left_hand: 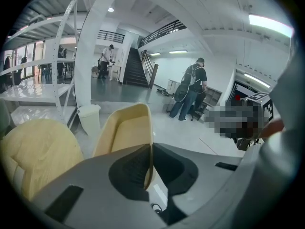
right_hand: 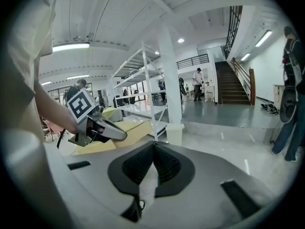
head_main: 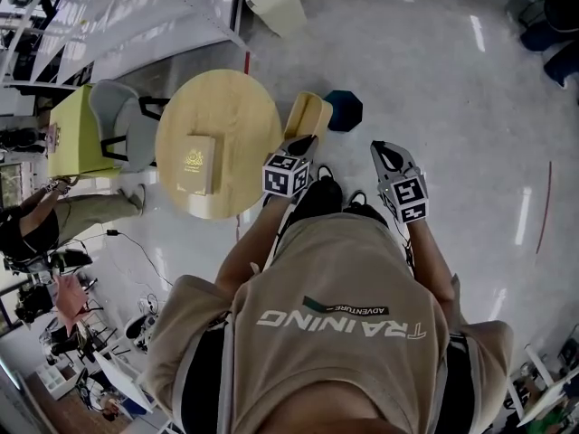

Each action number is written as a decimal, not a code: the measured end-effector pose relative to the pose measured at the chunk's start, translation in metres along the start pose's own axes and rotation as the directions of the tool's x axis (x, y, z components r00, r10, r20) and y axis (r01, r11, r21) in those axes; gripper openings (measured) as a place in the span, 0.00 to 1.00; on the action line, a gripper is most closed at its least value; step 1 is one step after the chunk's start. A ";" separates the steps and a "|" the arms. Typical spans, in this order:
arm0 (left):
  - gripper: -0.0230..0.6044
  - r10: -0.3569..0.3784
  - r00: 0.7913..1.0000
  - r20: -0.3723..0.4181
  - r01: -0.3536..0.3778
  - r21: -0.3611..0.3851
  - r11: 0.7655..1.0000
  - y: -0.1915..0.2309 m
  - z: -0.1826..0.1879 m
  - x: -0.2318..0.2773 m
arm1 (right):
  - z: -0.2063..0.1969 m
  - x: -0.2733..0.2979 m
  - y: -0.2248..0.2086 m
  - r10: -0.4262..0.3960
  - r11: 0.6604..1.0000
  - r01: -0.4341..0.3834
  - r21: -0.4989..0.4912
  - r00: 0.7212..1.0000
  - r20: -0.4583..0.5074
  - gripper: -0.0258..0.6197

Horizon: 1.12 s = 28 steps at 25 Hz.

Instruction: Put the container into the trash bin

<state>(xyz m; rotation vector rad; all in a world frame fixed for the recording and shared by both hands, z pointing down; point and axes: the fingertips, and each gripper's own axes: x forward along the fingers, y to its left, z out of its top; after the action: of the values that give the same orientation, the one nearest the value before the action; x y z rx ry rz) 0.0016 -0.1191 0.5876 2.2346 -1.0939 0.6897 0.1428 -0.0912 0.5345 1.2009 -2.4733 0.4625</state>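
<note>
The container [head_main: 308, 116] is a shallow tan tray, held off the floor just right of the round table. My left gripper [head_main: 299, 145] is shut on its near wall; in the left gripper view the thin wall of the container [left_hand: 125, 130] is pinched between the left gripper's [left_hand: 151, 149] jaws. The white trash bin [head_main: 276, 3] stands on the floor well beyond it, and shows as the trash bin [left_hand: 89, 118] beside a white pillar. My right gripper [head_main: 387, 155] hangs to the right, apart from the container. In its own view the right gripper [right_hand: 153, 147] is shut on nothing.
A round wooden table [head_main: 226, 107] with a tan box [head_main: 199, 163] stands at the left, with a grey chair [head_main: 127, 120] behind it. A dark blue object [head_main: 344, 109] lies on the floor past the container. White shelving [right_hand: 143, 80] and several people stand farther off.
</note>
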 end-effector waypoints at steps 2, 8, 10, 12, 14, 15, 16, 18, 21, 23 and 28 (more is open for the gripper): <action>0.07 -0.010 1.000 -0.004 0.010 -0.001 1.000 0.011 0.007 0.008 | 0.001 0.011 -0.005 0.001 1.000 -0.001 0.017 1.000 -0.020 0.04; 0.07 -0.031 1.000 0.002 0.031 -0.006 0.999 0.054 0.036 0.029 | 0.022 0.059 -0.013 -0.020 1.000 0.021 0.009 0.999 -0.042 0.04; 0.07 -0.032 0.999 -0.005 0.032 -0.006 0.999 0.071 0.045 0.036 | 0.035 0.079 -0.013 -0.015 1.000 0.013 -0.024 0.998 -0.054 0.04; 0.07 -0.042 0.999 -0.009 0.042 -0.014 0.999 0.086 0.054 0.045 | 0.050 0.100 -0.018 -0.019 1.000 0.019 -0.012 0.999 -0.049 0.04; 0.07 -0.058 0.998 -0.019 0.058 -0.007 0.998 0.099 0.061 0.053 | 0.063 0.120 -0.024 -0.034 0.999 0.035 0.009 0.999 -0.042 0.04; 0.07 -0.068 0.997 -0.028 0.068 0.005 0.998 0.104 0.063 0.058 | 0.068 0.129 -0.025 -0.040 0.999 0.041 0.011 0.998 -0.041 0.04; 0.07 -0.079 0.996 -0.038 0.080 0.016 0.997 0.107 0.064 0.063 | 0.071 0.136 -0.026 -0.043 0.999 0.044 0.005 0.998 -0.044 0.04; 0.07 -0.108 0.993 -0.052 0.109 0.020 0.994 0.110 0.065 0.074 | 0.074 0.149 -0.027 -0.049 0.999 0.048 -0.023 0.997 -0.058 0.04; 0.07 -0.135 0.988 -0.075 0.136 0.009 0.991 0.115 0.067 0.092 | 0.072 0.162 -0.031 -0.064 0.996 0.059 -0.059 0.994 -0.085 0.04; 0.07 -0.145 0.985 -0.096 0.145 -0.005 0.989 0.115 0.066 0.105 | 0.071 0.164 -0.034 -0.059 0.998 0.057 -0.028 0.994 -0.096 0.04; 0.07 -0.154 0.978 -0.143 0.150 -0.040 0.988 0.112 0.059 0.150 | 0.053 0.172 -0.062 -0.026 0.998 0.033 0.051 0.992 -0.123 0.04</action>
<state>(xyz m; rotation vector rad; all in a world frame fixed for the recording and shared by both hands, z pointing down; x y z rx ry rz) 0.0022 -0.2967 0.6707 2.1784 -0.8475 0.7532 0.0836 -0.2682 0.5733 1.1908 -2.3500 0.5790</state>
